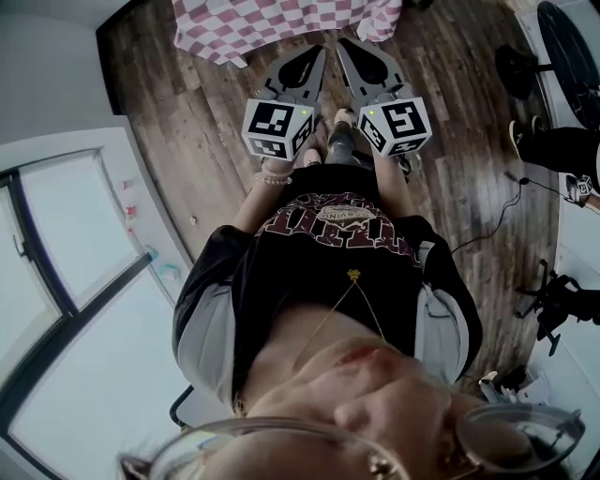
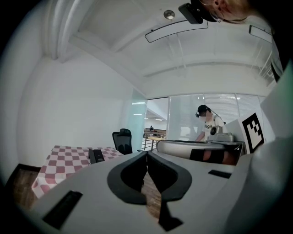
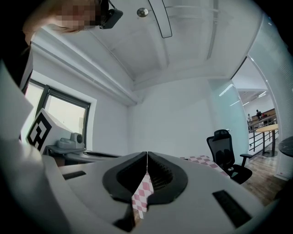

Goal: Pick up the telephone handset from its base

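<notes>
A dark telephone stands on a table under a red-and-white checked cloth, far ahead of my left gripper; I cannot make out the handset apart from its base. In the head view the cloth lies at the top edge and no telephone shows there. My left gripper and right gripper are held side by side in front of the person's body, pointing at that table over the wooden floor. Both have their jaws closed tip to tip with nothing between them. The right gripper sees the cloth past its tips.
A black office chair stands by the checked table. Another person works at a desk behind glass on the right. A white partition runs along the left; cables and gear lie on the floor at the right.
</notes>
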